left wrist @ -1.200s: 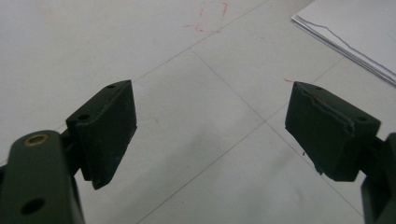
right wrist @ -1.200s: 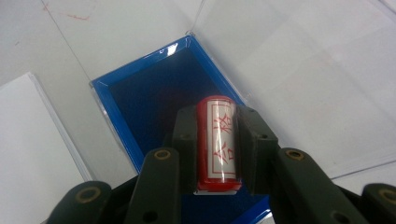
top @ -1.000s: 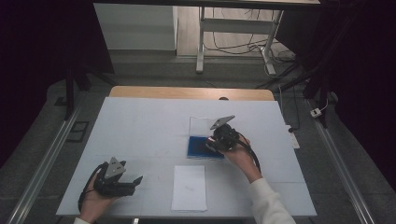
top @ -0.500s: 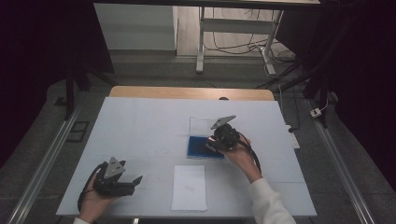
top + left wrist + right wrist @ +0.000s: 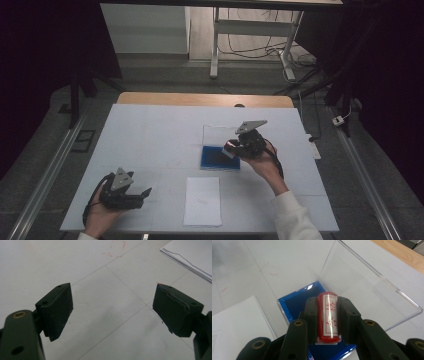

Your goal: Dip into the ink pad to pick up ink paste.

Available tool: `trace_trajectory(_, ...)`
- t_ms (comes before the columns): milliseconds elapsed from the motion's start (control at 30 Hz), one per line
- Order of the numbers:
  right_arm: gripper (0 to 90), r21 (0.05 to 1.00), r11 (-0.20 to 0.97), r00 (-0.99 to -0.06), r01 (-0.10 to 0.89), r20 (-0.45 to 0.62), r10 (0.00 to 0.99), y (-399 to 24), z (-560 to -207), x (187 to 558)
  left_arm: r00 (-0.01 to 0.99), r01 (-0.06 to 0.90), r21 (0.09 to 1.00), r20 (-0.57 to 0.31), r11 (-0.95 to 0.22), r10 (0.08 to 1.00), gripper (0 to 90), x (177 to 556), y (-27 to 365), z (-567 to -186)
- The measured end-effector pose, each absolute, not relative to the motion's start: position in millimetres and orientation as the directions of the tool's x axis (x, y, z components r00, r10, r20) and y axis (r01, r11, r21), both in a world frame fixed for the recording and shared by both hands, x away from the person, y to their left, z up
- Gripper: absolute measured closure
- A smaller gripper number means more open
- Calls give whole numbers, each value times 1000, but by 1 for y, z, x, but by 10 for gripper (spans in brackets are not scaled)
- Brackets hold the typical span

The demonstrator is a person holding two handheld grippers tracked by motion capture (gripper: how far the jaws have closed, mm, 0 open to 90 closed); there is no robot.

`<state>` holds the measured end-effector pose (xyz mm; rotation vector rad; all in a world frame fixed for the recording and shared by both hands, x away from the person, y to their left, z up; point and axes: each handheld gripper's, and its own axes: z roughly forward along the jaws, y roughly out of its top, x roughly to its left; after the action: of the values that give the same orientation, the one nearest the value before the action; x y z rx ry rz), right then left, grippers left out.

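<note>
**Right gripper view: stamp's in the tongs, over the ink box**

Right gripper view has the right tongs (image 5: 328, 320) clamped on a small red cylindrical stamp with a white label and red characters (image 5: 329, 316), one pad on each side of the barrel. It's hanging just above a shallow blue ink-pad box (image 5: 294, 301) whose clear plastic lid (image 5: 367, 290) stands open on the far side.

What could go wrong, as I see it: the barrel is round and glossy and only gripped on its sides, so a quick swing could let it twist or slide in the pads, and then the print lands crooked. The open lid stands close behind the stamp too, so drifting that way could clip it and drag the box. A wet face brushing the white worktop (image 5: 150, 135) would smear it.

From the high view, the right hand (image 5: 262, 162) is held up over the box's right end, mid-worktop, tongs aimed left and down. The white sheet of paper (image 5: 202, 200) lies nearer, just this side of the box. The left hand (image 5: 107, 200) rests at the near left corner, and its left tongs (image 5: 112, 312) are wide apart with nothing between them.
</note>
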<state>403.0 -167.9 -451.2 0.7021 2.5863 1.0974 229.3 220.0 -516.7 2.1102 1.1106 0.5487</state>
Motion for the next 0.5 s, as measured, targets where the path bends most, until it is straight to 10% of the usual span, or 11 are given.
trace_trajectory(500, 696, 750, 570, -856, 337, -8, 516, -171, -450, 400, 547, 543, 736, 54, -403, 836, 167, 228, 220, -516)
